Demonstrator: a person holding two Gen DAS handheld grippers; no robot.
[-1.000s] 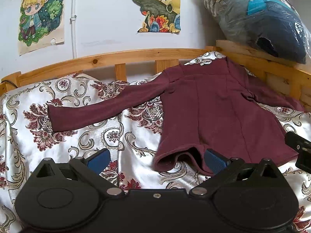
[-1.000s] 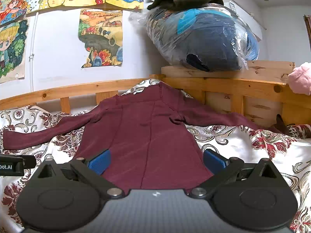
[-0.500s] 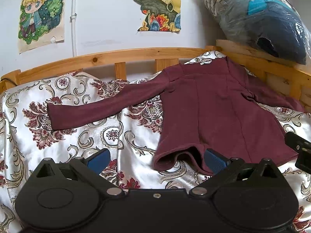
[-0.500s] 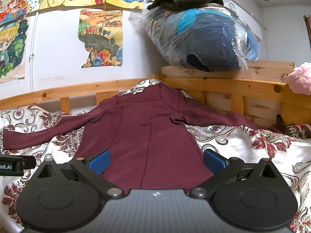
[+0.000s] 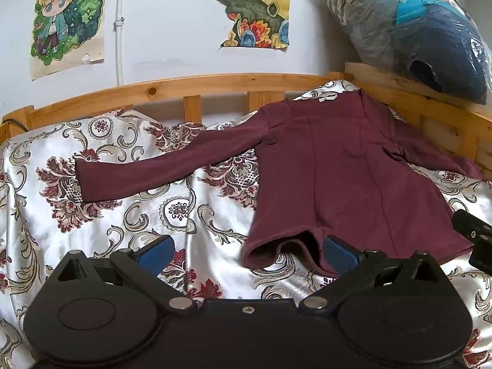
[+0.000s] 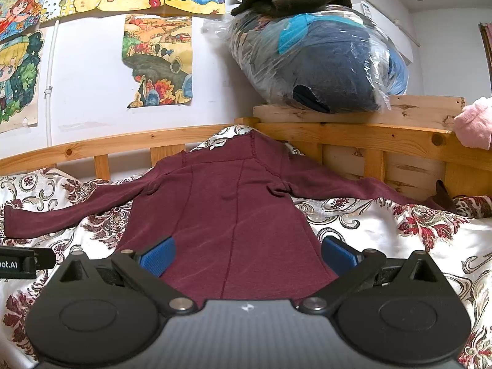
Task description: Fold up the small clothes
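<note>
A small maroon long-sleeved top (image 5: 347, 178) lies flat on the floral bedspread (image 5: 129, 215), collar toward the headboard, both sleeves spread out. Its near left hem corner is lifted into a small arch. My left gripper (image 5: 247, 250) is open and empty just in front of that corner; its right blue pad (image 5: 338, 253) sits at the hem. My right gripper (image 6: 247, 253) is open and empty over the lower part of the top (image 6: 233, 209), with the cloth between its pads.
A wooden bed rail (image 5: 196, 86) runs along the far side and right. A plastic-wrapped bundle of bedding (image 6: 316, 61) rests on the headboard shelf, with a pink soft item (image 6: 473, 126) at far right. Posters hang on the wall.
</note>
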